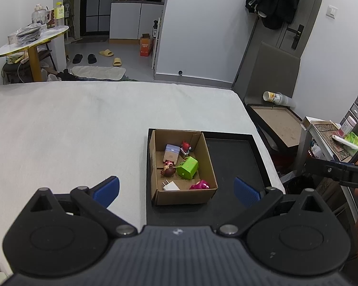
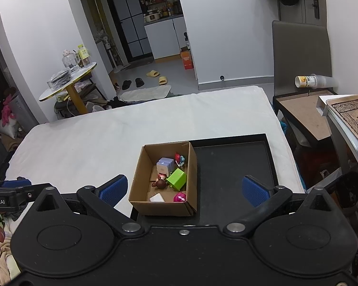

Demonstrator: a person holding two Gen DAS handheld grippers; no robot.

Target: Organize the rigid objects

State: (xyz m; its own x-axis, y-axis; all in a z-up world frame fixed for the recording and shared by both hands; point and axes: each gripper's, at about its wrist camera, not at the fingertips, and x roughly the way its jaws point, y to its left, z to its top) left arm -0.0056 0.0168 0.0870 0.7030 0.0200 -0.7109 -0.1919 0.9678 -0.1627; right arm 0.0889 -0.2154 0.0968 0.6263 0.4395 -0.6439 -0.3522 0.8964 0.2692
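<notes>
1. Left wrist view: left tool point(image 1: 176, 189) and right tool point(image 2: 185, 189) are both wide apart and carry nothing.
2. Toys and white charger point(image 1: 170, 186) lie crowded in the cardboard box point(image 1: 208, 162) on the black tray point(image 1: 236, 157); a grasp may catch two.
3. Light box could slide or tip.

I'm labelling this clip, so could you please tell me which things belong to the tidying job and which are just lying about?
Job:
cardboard box
black tray
green block
white charger
pink toy
brown figurine

Lying about:
yellow slippers
paper cup
round side table
</notes>
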